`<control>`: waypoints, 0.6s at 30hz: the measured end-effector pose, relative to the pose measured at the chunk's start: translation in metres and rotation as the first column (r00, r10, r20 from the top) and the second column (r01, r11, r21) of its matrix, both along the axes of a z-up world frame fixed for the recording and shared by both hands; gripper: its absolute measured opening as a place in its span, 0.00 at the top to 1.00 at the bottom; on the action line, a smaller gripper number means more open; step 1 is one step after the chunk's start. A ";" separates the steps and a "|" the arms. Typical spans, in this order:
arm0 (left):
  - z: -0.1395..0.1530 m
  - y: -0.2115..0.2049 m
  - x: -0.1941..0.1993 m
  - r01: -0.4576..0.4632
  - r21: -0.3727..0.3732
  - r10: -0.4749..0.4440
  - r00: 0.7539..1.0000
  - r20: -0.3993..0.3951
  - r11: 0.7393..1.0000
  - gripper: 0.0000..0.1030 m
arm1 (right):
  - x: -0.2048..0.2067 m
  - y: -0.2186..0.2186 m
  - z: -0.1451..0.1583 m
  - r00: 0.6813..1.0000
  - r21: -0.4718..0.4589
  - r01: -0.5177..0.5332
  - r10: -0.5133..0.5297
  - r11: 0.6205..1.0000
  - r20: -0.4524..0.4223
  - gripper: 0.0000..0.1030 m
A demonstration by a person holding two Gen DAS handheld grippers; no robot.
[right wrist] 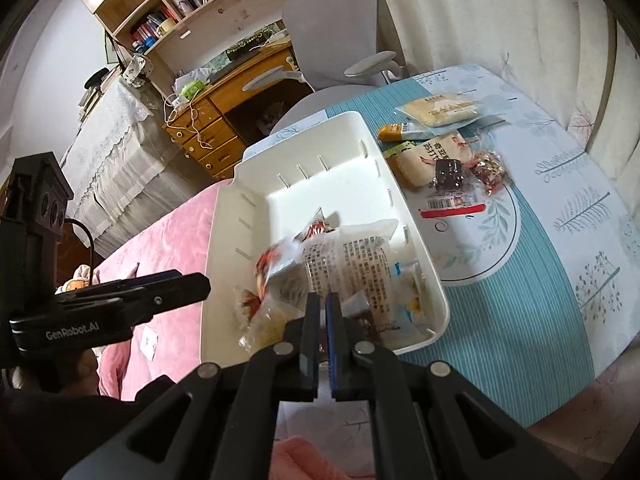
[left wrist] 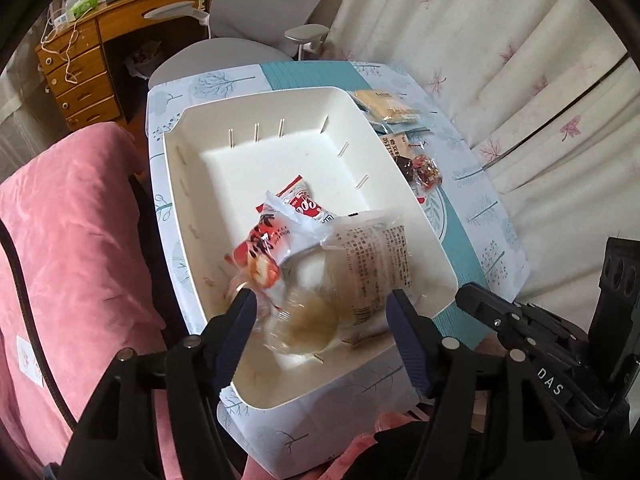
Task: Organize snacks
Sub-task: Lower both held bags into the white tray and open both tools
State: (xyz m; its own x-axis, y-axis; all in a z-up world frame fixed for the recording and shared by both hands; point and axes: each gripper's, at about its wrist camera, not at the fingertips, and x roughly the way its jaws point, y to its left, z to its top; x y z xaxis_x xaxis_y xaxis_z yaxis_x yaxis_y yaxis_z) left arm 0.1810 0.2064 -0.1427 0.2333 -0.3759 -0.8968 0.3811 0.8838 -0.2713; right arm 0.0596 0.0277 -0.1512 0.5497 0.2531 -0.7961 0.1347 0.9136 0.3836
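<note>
On the table: a small top under a blue-and-white leaf-print cloth, pretty much filled by the bin and the snacks.
Bin: white rectangular plastic bin with slotted walls along the table's left edge; far half bare, near half piled with packets.
Biggest packet: clear crinkly plastic bag with black print and pale round buns inside, lying at the bin's near end. Looks light, soft and slippery, so I'd pinch the flat sealed edge, not the buns.
Next packet: red-and-white foil snack pouch, partly under it toward the bin's left wall.
Loose snacks: beige flat cracker pack, small dark brown wrapped chocolate and red cellophane candy, on the cloth just beside the bin's right wall, toward the far edge. Still to go in, I reckon.
Left gripper: tongs wide apart, over the bun bag, gripping nothing.
Right gripper: tongs nearly together over the bin's near end; can't tell if they're pinching anything.
</note>
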 end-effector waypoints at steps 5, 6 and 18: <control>0.001 -0.010 -0.007 0.009 0.018 -0.009 1.000 0.014 1.000 0.34 | -0.003 -0.004 -0.003 1.000 0.005 -0.002 0.002 1.000 -0.025 0.97; 0.002 -0.012 -0.009 0.009 0.025 -0.010 1.000 0.019 1.000 0.34 | -0.002 -0.007 -0.004 1.000 0.011 -0.002 0.002 1.000 -0.028 0.97; 0.015 -0.076 -0.010 -0.064 -0.010 0.064 0.996 0.068 0.998 0.29 | 0.019 -0.062 -0.006 0.992 0.022 -0.112 0.113 0.993 -0.048 0.97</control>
